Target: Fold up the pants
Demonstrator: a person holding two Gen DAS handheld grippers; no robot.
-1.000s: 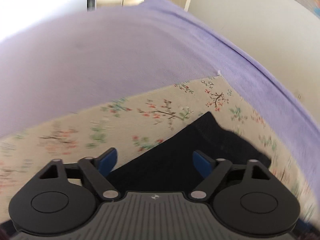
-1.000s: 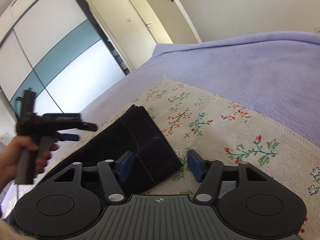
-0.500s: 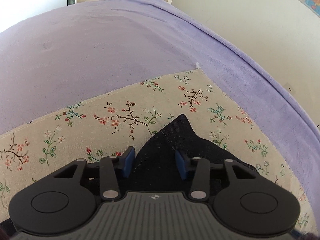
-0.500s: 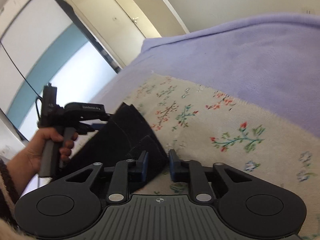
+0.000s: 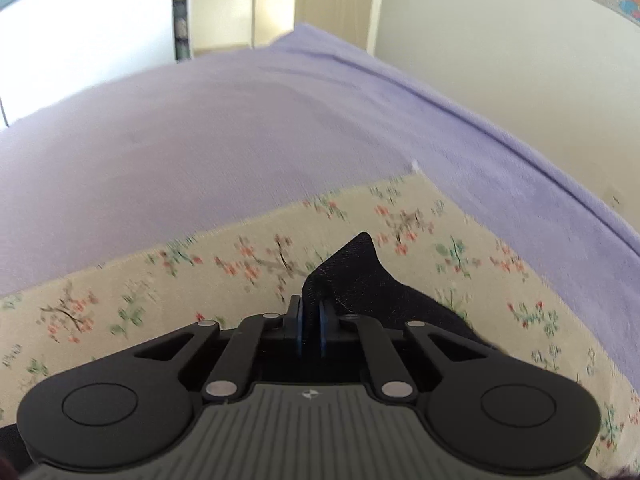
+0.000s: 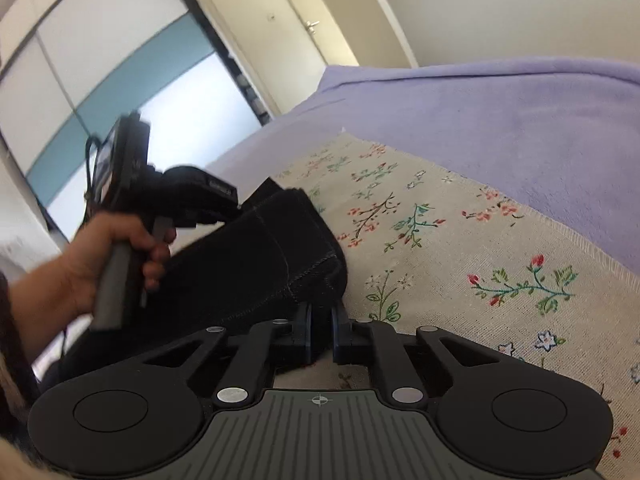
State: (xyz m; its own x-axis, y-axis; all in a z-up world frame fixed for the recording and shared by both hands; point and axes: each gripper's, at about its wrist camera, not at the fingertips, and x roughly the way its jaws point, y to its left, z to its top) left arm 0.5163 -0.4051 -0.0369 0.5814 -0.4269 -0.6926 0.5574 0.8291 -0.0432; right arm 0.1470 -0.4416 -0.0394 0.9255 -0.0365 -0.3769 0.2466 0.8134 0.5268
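Both claws have narrowed: left claw (image 5: pixel 310 320) pinches the dark pants (image 5: pixel 356 276); right claw (image 6: pixel 320 330) is closing on their hem; no legible writing.

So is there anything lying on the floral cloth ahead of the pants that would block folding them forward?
Nothing visible does. The floral cloth ahead of the dark pants lies bare up to the purple blanket. The left gripper is shut on one corner, and the right gripper is closing on another.

Bed covered by a lilac blanket (image 5: pixel 240 152), with a floral cloth (image 6: pixel 500 280) spread on it. Behind: cream walls (image 5: pixel 480 60), a closed door (image 6: pixel 308 32) with handle, and bright sliding panels (image 6: pixel 100 60), white and teal.
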